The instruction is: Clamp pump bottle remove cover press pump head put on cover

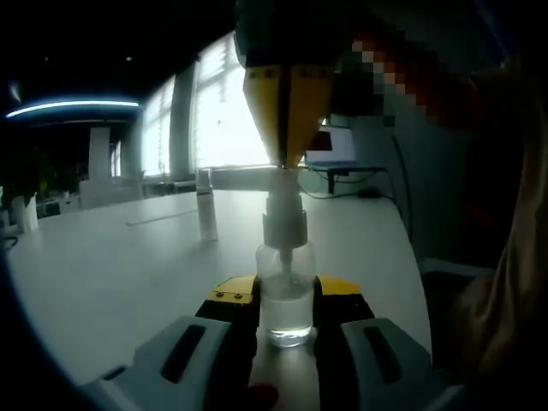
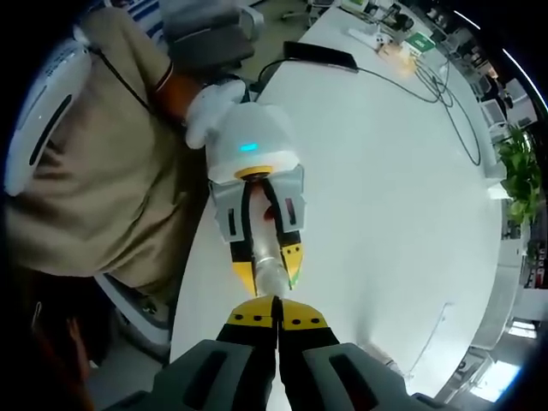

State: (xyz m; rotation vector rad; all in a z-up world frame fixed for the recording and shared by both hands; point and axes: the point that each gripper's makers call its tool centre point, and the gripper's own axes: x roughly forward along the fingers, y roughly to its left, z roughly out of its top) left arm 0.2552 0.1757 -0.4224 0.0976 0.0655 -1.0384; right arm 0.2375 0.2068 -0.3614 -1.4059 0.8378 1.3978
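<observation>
Office w/ bright windows at top centre of left gripper view; white table (image 1: 111, 274) fills lower left. Bottle (image 1: 286, 304) stands at centre bottom, clenched btwn left gripper (image 1: 286, 321) jaws. Right gripper (image 1: 288, 128) comes down from top, jaws closed together, tips on pump head (image 1: 283, 214). Cover (image 1: 205, 205) stands apart, left of centre on table. In right gripper view, right gripper (image 2: 276, 321) sits bottom centre above bottle (image 2: 270, 274). Risk: off-centre push could slip tips off head or tilt bottle in clamp.
</observation>
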